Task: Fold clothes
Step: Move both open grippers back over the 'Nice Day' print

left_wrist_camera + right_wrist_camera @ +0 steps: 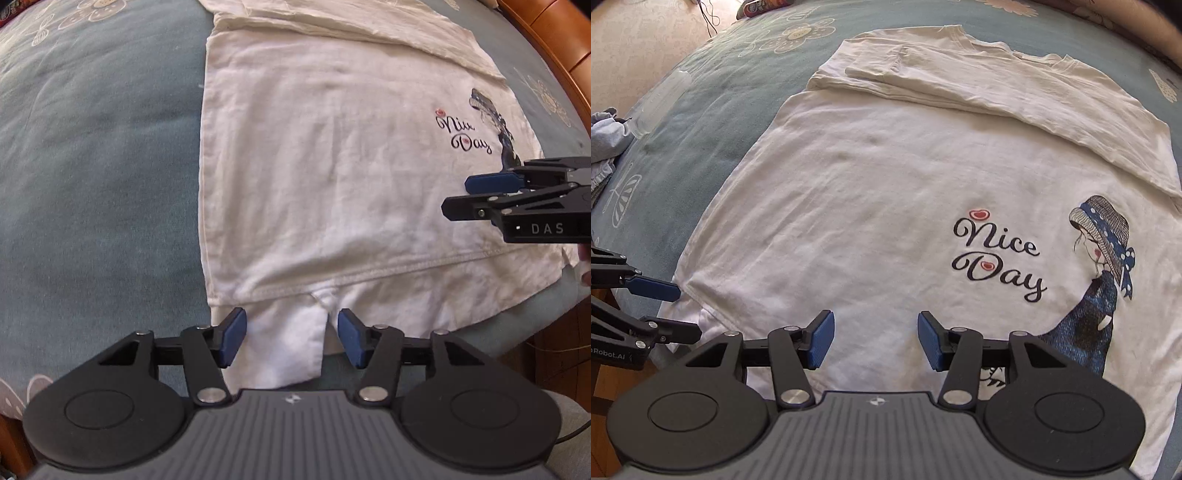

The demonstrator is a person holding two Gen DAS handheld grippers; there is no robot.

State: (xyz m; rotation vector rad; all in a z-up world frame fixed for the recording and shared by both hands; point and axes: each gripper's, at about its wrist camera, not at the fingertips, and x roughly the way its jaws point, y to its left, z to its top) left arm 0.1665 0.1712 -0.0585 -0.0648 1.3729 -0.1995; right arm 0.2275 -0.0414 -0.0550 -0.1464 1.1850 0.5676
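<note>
**Both sets of fingers spread over a white T-shirt on the bed**

Fingers [234, 338] of the left gripper [291, 338], black with blue pads, stand spread apart with nothing between the pads except the cloth lying below them. They hover at the near edge of the white cotton T-shirt [314, 166], just over a small white flap of fabric [288, 347] that sticks out past the stitched hem [369, 271]. Whether the pads touch the cloth cannot be told.

Seen from the right wrist, the right gripper [876, 339] is likewise wide open, its blue-padded fingers [822, 339] poised above the lower part of the shirt, empty. In the left wrist view this same gripper comes in from the right edge, over the shirt beside the print, its two fingers one above the other with a gap between them.

The T-shirt lies flat, front up, on a grey-blue bedspread with cream flower patterns [731, 110]. It carries a black script print reading "Nice Day" with small red hearts [997, 258] and, just beside that, a drawing of a girl in a dotted blue hat and dark blue dress [1097, 288]. At the far end, a sleeve [979, 85] is folded across the top of the shirt near the collar.

A clear plastic bottle [661, 103] lies on the bedspread well apart from the shirt, near a heap of light blue-grey cloth [604, 147] at the edge. An orange-brown wooden bed frame [554, 33] curves past the far corner.
</note>
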